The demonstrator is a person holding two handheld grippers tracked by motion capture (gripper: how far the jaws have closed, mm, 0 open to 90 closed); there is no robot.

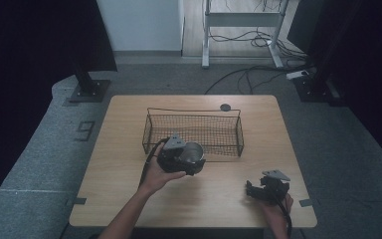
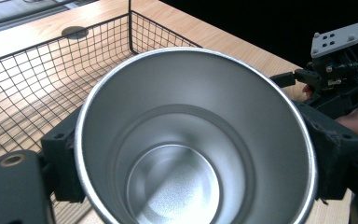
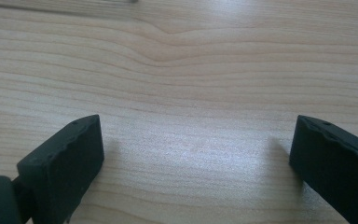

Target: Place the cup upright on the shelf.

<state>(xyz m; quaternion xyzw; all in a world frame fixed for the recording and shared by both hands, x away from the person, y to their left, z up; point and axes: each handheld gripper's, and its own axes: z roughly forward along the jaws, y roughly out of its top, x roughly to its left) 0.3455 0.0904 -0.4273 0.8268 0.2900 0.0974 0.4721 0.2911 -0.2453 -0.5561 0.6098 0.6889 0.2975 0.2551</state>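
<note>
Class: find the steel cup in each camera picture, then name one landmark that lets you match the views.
High view: steel cup left of centre, in the left tongs, at the wire basket's near side.
Left gripper view: steel cup central, seen from above.
Right gripper view: bare tabletop between jaws.
Shared landmark: the wood-grain tabletop.

Count of items on table, high view.
One metal cup [image 1: 194, 152], one wire basket [image 1: 194, 130], two grippers: left gripper [image 1: 191, 162], right gripper [image 1: 251, 188]; one dark round disc [image 1: 225, 107], possibly a grommet, too small to tell.
</note>
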